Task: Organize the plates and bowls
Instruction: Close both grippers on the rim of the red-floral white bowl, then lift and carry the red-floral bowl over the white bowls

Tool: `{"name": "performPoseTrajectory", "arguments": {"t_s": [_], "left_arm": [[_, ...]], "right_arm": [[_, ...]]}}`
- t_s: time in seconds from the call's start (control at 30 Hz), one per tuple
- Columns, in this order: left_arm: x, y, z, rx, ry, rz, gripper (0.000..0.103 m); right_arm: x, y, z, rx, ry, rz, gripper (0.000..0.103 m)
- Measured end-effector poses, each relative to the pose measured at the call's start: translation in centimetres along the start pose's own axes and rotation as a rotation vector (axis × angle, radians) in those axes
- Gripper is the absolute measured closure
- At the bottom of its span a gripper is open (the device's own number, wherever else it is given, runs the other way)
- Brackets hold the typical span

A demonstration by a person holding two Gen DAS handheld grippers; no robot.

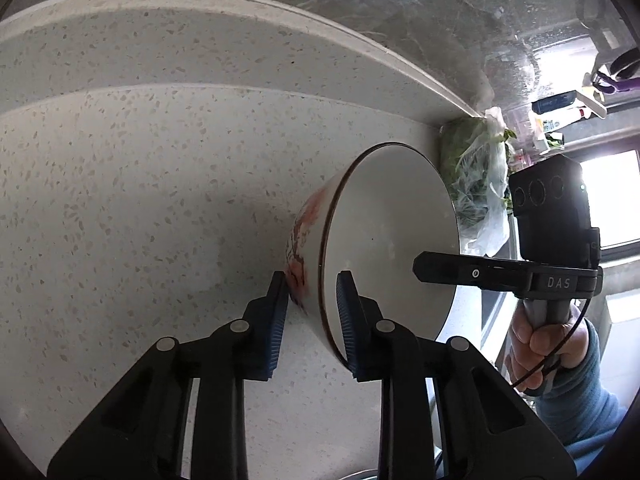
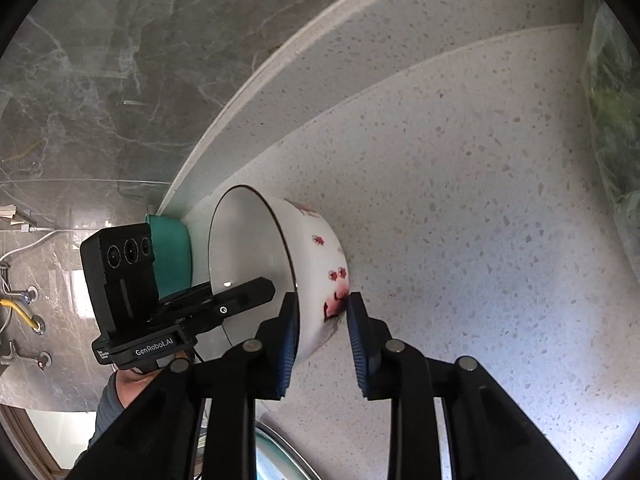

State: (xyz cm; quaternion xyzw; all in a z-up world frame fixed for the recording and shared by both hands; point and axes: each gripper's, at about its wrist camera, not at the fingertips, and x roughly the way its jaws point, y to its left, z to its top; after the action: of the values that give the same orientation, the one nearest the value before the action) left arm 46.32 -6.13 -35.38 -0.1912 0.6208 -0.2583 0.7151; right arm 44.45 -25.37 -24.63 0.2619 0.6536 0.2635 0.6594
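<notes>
The left gripper [image 1: 312,300] has its blue-padded fingers [image 1: 278,320] clamped on the rim of the white bowl [image 1: 384,232] with red flowers, at lower centre of its frame. The right gripper [image 2: 324,316] pinches the opposite wall likewise. The bowl is tipped on its side over the speckled countertop [image 1: 140,200], a teal bowl [image 2: 172,256] behind it.

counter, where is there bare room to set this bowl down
Free: the speckled counter between the bowl and the raised back ledge. Crowded: the bagged greens in one corner, a teal bowl beside the ledge on the other side.
</notes>
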Motion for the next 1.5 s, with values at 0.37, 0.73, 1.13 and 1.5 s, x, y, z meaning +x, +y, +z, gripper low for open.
{"name": "performPoseTrajectory", "arguments": {"t_s": [0.37,0.73,1.13,1.5], "left_arm": [[-0.8,-3.1,-0.8,0.017,0.019,0.018,0.080],[-2.9,-11.2,-4.6,0.089,-0.003,0.042,0.080],[-1.2,-20.9,-14.4,0.149,0.057,-0.010,0.080],[3.4,-25.1,-23.6,0.111,0.161,-0.041,0.080]], "right_arm": [[-2.1,0.2,-1.0,0.003,-0.008,0.006,0.076],[-7.3,0.7,-5.9,-0.023,-0.037,0.032,0.076],[-15.1,-1.8,-16.0,0.018,-0.111,0.046,0.075],[-17.6,-7.7,-23.9,0.135,-0.098,0.051,0.076]]}}
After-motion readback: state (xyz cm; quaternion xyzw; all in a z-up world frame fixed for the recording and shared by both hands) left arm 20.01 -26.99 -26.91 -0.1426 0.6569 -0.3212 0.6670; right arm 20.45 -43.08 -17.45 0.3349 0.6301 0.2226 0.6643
